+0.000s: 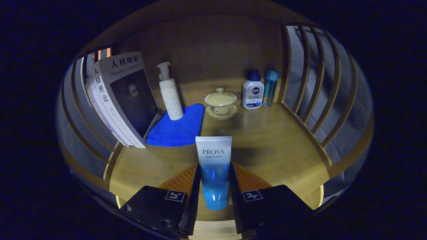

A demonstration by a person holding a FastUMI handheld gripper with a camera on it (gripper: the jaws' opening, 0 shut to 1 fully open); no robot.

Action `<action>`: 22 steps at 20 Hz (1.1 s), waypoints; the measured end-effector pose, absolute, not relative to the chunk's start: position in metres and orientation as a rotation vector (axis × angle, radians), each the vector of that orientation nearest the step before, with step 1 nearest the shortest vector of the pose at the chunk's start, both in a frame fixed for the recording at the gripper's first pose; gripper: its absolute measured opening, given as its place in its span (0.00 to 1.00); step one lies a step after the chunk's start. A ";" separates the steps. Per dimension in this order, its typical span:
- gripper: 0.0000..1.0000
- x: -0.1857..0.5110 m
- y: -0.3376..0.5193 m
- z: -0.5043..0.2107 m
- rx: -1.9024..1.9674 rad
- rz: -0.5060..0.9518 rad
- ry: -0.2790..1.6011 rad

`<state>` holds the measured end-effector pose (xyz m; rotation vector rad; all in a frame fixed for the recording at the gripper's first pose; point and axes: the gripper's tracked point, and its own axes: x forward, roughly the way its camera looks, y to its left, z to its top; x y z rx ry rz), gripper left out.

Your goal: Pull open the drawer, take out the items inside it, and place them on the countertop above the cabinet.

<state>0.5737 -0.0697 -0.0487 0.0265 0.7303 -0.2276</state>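
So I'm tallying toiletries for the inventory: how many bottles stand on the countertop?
3: a white pump bottle on the blue cloth, and a white bottle beside a blue bottle right of the lidded cup. The gripper holds a tube.

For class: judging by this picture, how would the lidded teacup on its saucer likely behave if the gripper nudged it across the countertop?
The teacup looks ceramic, so probably fragile and fairly heavy for its size. Its lid sits loose on top and might rattle or slide off. The saucer could skid on the smooth countertop.

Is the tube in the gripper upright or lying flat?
Upright, cap end down. The tube stands vertical between the fingers of the gripper, which press on both its sides, above the countertop.
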 end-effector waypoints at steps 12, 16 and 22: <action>0.60 0.565 -0.061 -0.042 0.034 -0.208 0.662; 0.63 0.531 -0.047 -0.031 0.033 -0.142 0.607; 0.82 0.460 -0.021 -0.007 -0.019 -0.070 0.499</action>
